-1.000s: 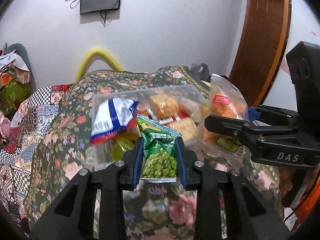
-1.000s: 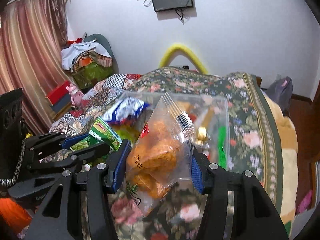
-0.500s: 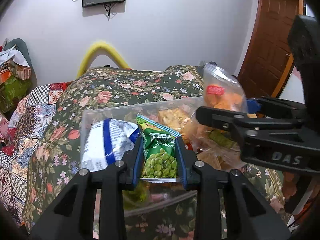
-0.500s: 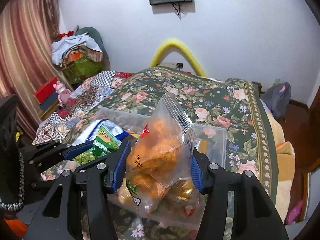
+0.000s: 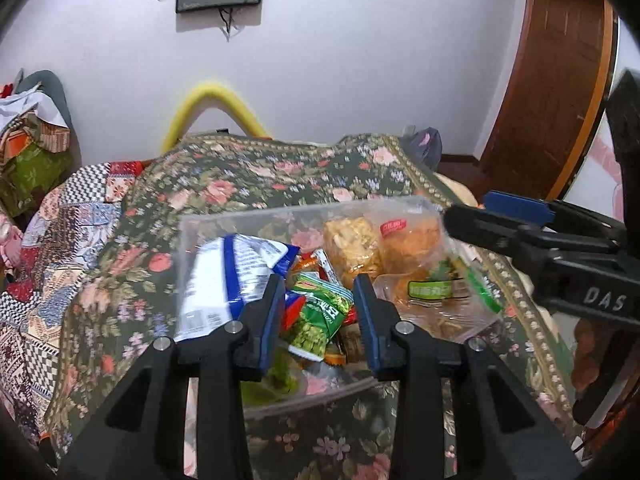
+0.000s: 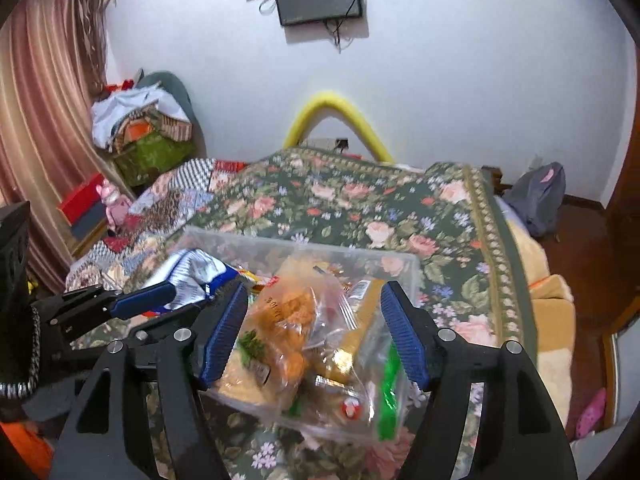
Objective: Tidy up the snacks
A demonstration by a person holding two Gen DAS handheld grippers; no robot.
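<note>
A clear plastic bin (image 5: 224,220) (image 6: 404,264) full of snack packets sits on the floral bedspread. My left gripper (image 5: 318,316) is open above the bin; the green pea packet (image 5: 316,320) lies loose in the bin between its fingers. My right gripper (image 6: 314,332) is open wide over the bin; the clear bag of orange snacks (image 6: 286,320) lies in the bin below it, and also shows in the left wrist view (image 5: 412,240). A blue and white packet (image 5: 228,276) (image 6: 192,272) leans at the bin's left side.
The floral bedspread (image 5: 280,176) (image 6: 360,204) covers the bed. A patchwork quilt (image 5: 48,240) lies to the left. A yellow foam arch (image 6: 336,120) stands at the wall. A wooden door (image 5: 552,80) is at right, a curtain (image 6: 36,120) at left.
Both grippers opened and let go: the green pea packet and the bag of orange snacks dropped into the bin. Both grippers moved closer over the bin.
</note>
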